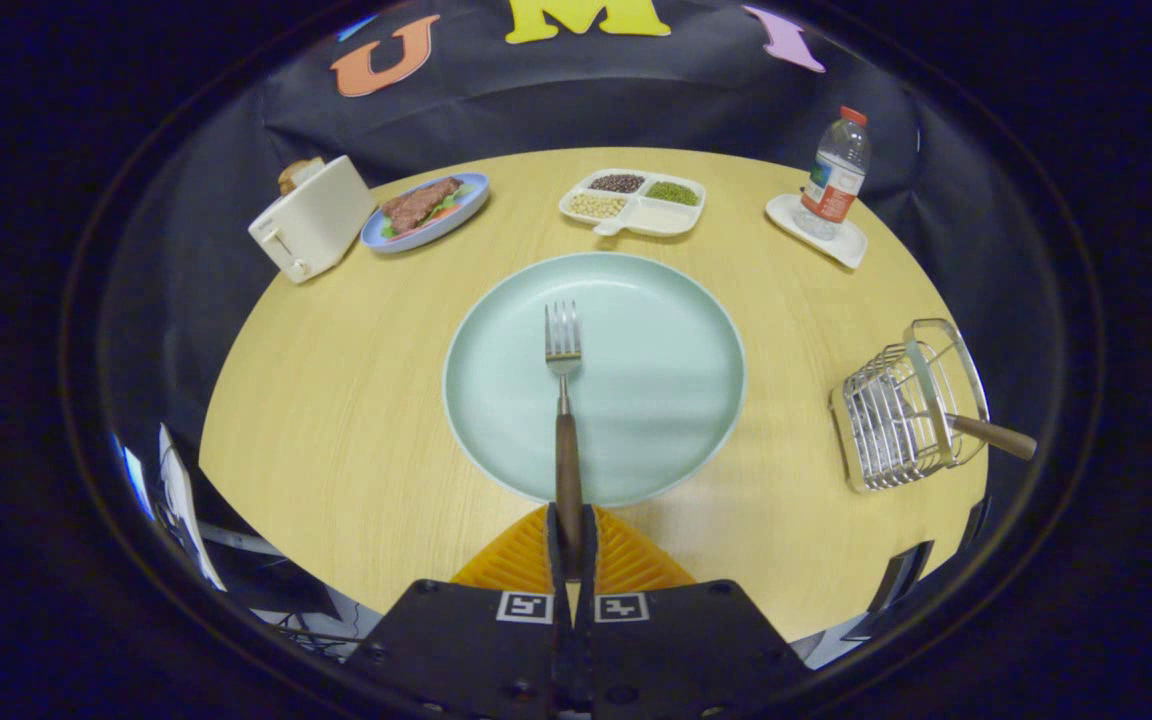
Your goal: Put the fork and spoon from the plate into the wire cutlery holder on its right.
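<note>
The tongs [570,545] are clamped on the wooden handle of the fork [564,400], whose tines reach out over the pale green plate [676,340]. To the plate's right on the table [336,400], the wire cutlery holder [901,405] has 1 wooden handle poking out.

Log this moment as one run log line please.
stage: fork pickup | gripper: shut on fork handle | fork: over plate | wire cutlery holder: one wooden handle already sticking out

No readable text; the bottle [836,175] label is illegible.
</note>
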Demonstrator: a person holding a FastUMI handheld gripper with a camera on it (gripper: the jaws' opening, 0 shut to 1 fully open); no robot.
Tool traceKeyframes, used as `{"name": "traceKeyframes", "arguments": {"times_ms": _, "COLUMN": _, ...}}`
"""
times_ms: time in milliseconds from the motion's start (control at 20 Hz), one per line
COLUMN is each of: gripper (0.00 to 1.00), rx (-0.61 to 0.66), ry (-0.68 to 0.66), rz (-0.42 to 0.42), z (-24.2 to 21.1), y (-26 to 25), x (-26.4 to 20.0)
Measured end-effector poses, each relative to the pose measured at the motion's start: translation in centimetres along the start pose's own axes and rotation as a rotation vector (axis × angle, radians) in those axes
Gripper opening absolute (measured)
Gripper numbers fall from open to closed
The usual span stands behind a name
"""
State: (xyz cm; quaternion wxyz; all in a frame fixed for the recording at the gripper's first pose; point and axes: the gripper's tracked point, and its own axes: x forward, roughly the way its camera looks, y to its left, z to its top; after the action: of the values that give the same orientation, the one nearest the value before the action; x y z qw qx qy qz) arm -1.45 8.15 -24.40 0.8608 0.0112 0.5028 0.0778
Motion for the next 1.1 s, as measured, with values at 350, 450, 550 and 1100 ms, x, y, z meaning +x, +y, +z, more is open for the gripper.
{"name": "traceKeyframes", "arguments": {"times_ms": 350, "gripper": 0.0, "rx": 0.006, "ry": -0.043, "rz": 0.039, "z": -0.2, "y": -1.8, "x": -3.1}}
{"name": "traceKeyframes", "arguments": {"times_ms": 450, "gripper": 0.0, "rx": 0.002, "ry": -0.045, "rz": 0.061, "z": 0.0, "y": -2.2, "x": -4.8}}
{"name": "traceKeyframes", "arguments": {"times_ms": 550, "gripper": 0.0, "rx": 0.007, "ry": -0.057, "rz": 0.082, "z": 0.6, "y": -3.2, "x": -7.1}}
{"name": "traceKeyframes", "arguments": {"times_ms": 1100, "gripper": 0.0, "rx": 0.072, "ry": -0.084, "rz": -0.025, "z": 1.5, "y": -17.9, "x": -15.6}}
